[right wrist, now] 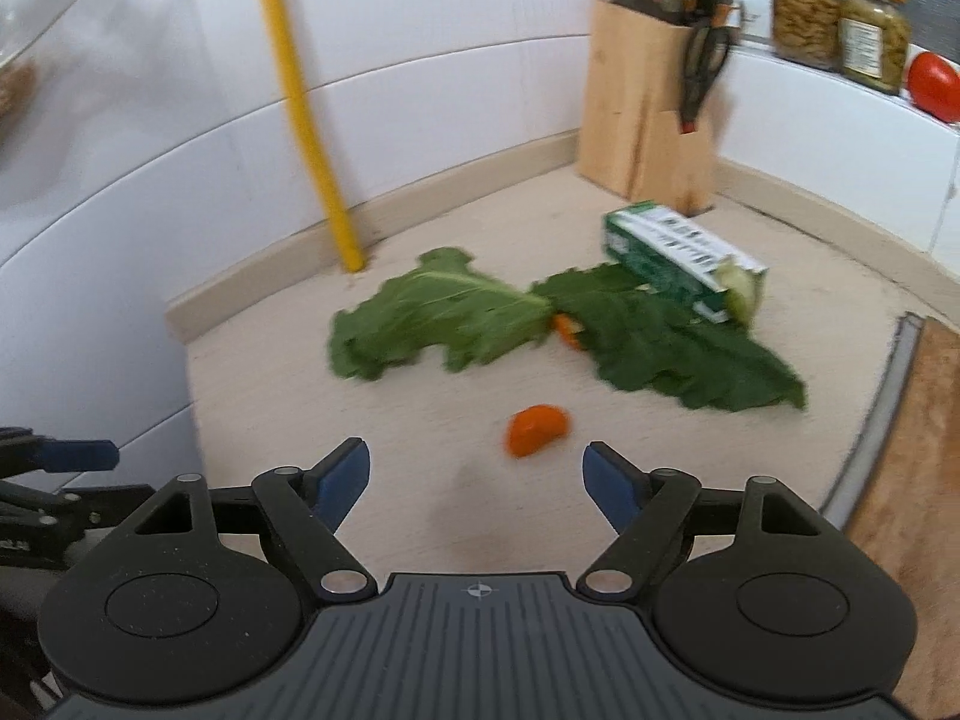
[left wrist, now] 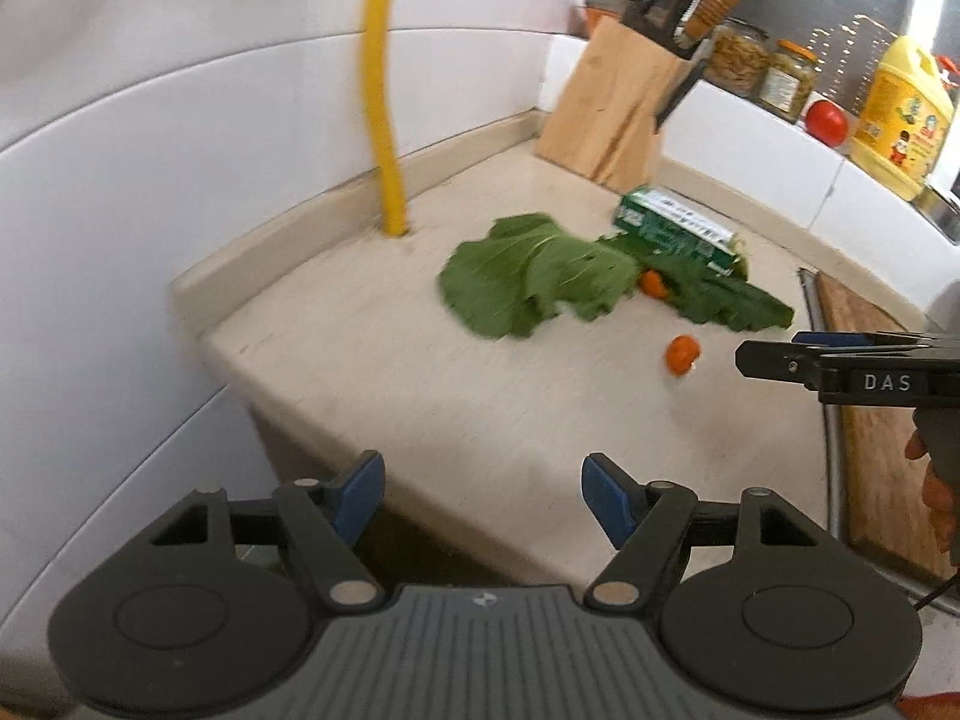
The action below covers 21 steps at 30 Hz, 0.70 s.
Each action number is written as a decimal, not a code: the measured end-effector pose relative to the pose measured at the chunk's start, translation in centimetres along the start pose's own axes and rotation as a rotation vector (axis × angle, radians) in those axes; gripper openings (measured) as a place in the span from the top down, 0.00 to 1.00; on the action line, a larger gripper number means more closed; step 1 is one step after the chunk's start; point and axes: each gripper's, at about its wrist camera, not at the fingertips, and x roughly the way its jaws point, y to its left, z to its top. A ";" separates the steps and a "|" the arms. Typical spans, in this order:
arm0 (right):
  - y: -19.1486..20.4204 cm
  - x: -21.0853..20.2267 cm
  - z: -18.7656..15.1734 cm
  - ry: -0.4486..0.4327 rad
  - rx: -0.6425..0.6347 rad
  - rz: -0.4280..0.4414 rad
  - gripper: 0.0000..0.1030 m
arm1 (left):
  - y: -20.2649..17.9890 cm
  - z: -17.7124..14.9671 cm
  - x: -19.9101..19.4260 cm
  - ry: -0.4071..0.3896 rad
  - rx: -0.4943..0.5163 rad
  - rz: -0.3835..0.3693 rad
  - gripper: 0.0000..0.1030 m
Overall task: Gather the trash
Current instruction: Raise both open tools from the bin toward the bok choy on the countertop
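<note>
- Right gripper [right wrist: 477, 471] gapes wide, empty, orange scrap [right wrist: 537, 430] just beyond at 12 o'clock.
- Left gripper [left wrist: 483, 489] likewise wide, empty.
- Nothing looks collected: leaves [right wrist: 444, 312], carton [right wrist: 684, 258] and scraps lie at 12–1 o'clock.
- Pale counter [right wrist: 360, 432]; knife block [right wrist: 648, 114], jars [right wrist: 840, 18] behind.

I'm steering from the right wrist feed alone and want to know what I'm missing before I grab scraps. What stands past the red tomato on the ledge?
Observer: A yellow jug stands just right of the tomato.
Operator: Is my right gripper near the loose orange scrap?
Observer: Seen from the left wrist, the right gripper hangs just right of the orange scrap, apart from it.
Operator: And the left gripper?
Observer: The left gripper is open, empty, at the counter front edge.
</note>
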 end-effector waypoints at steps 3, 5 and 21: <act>-1.5 0.2 0.6 -0.008 0.011 -0.031 0.18 | -1.0 1.4 0.9 -0.009 0.038 -0.013 0.35; -2.6 0.5 1.0 -0.011 0.015 -0.054 0.18 | -1.6 2.4 1.5 -0.015 0.061 -0.023 0.35; -9.4 3.8 4.3 -0.042 0.024 -0.153 0.18 | -5.5 9.9 9.8 0.016 0.255 -0.039 0.34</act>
